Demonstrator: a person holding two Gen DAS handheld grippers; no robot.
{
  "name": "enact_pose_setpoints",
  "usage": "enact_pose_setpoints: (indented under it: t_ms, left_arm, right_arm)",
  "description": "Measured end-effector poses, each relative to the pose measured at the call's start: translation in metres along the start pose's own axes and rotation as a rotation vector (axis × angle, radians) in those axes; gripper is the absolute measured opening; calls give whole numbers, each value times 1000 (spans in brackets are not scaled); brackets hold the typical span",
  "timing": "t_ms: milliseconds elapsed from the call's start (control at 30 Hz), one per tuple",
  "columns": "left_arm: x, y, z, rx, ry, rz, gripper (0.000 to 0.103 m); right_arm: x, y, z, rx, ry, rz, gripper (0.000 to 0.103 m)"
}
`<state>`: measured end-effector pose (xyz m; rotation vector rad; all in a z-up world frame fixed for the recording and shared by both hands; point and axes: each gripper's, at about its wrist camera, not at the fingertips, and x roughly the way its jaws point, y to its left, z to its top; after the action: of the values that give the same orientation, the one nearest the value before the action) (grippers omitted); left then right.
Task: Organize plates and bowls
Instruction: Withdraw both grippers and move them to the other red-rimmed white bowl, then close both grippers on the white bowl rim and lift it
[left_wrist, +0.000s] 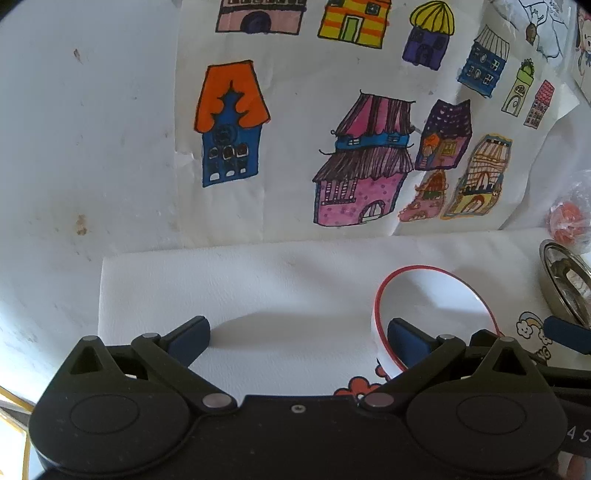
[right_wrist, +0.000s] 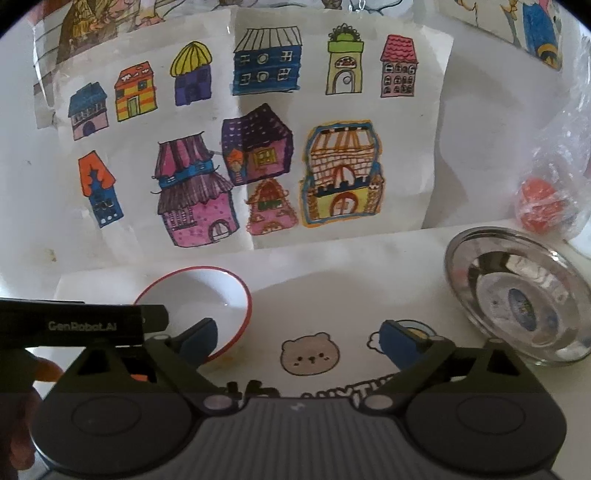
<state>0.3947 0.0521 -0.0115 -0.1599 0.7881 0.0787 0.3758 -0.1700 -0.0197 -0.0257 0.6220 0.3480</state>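
Against the white wall (left_wrist: 92, 147) at the back of the table hangs a creased sheet of paper covered with hand-drawn, brightly coloured houses (right_wrist: 258, 147). On the table lies a white cloth (left_wrist: 258, 288) with cartoon prints, among them a small brown bear face (right_wrist: 310, 353) and a rainbow with clouds (left_wrist: 532, 325). Off to the right a clear crinkled plastic bag holding something orange (right_wrist: 543, 206) sits near the wall.

Two dishes stand on the cloth, well apart from each other. A white round bowl with a thin red rim (left_wrist: 436, 306) is toward the left, and a shiny round metal plate (right_wrist: 517, 295) is toward the right, just in front of the bag.

Held low over the cloth, the left tool (left_wrist: 299, 338) has its blue-padded fingers (left_wrist: 192, 338) spread wide with nothing between them; its right finger sits at the near rim of the red-rimmed bowl, though I cannot tell whether it touches. Over the bear print, the right tool (right_wrist: 299, 341) is likewise spread wide and grips nothing; its left pad shows in front of the bowl's edge, and its right pad is near the metal plate but apart from it. From the right wrist view, the dark body of the left tool crosses the left side, with fingers of a person's hand (right_wrist: 44, 371) beneath it.
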Motion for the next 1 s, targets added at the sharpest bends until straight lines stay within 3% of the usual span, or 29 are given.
enact_pose_setpoints:
  t_ms: [100,233,400,467,600,867,1000]
  left_arm:
    - [1,0,1,7,-7,-1,102]
    - [-3,-1,-1,30,-22,-17,94]
    - [-6,-3,-3,46,-33,-63,81]
    - [-7,-4,-3,49,-34,-82,73]
    - [-8,-4,-3,49,-32,-111,69]
    - [-9,-9,-3,38,2,-197,34]
    - [-12,-13,-5,35,15,-226,25]
  right_arm:
    - [2,-2,0,19,-3,32,86]
    - [3,-3,0,36,-6,54,79]
    - [4,-3,0,72,9,121,59]
    - [5,-3,0,79,13,136,55]
    - [5,-1,0,84,25,140,53]
    - [10,-4,-1,172,94,231,31]
    - [9,-6,-2,186,111,243,24]
